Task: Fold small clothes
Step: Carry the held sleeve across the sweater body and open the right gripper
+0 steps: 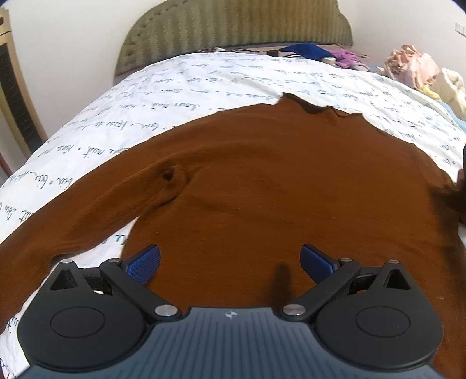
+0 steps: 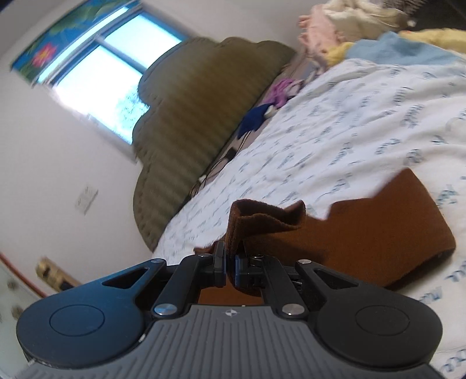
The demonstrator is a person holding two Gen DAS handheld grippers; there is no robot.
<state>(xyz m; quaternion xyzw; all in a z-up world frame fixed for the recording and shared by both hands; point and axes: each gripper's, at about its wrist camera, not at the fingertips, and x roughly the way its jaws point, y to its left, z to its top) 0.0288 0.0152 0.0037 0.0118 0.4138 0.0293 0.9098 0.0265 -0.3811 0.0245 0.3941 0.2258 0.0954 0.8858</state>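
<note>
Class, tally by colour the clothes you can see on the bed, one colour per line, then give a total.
Brown: 1, sweater
Blue: 1, cloth
Purple: 1, cloth
Pink: 1, bundle
Cream: 1, bundle
Total: 5

Rust-brown sweater (image 1: 262, 180), white bedsheet (image 1: 163, 87) with blue script print, ribbed olive headboard (image 1: 233, 26)

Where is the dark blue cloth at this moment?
The dark blue cloth lies at the far end of the bed, just before the green headboard, beside a purple garment; it is far beyond the brown sweater.
</note>
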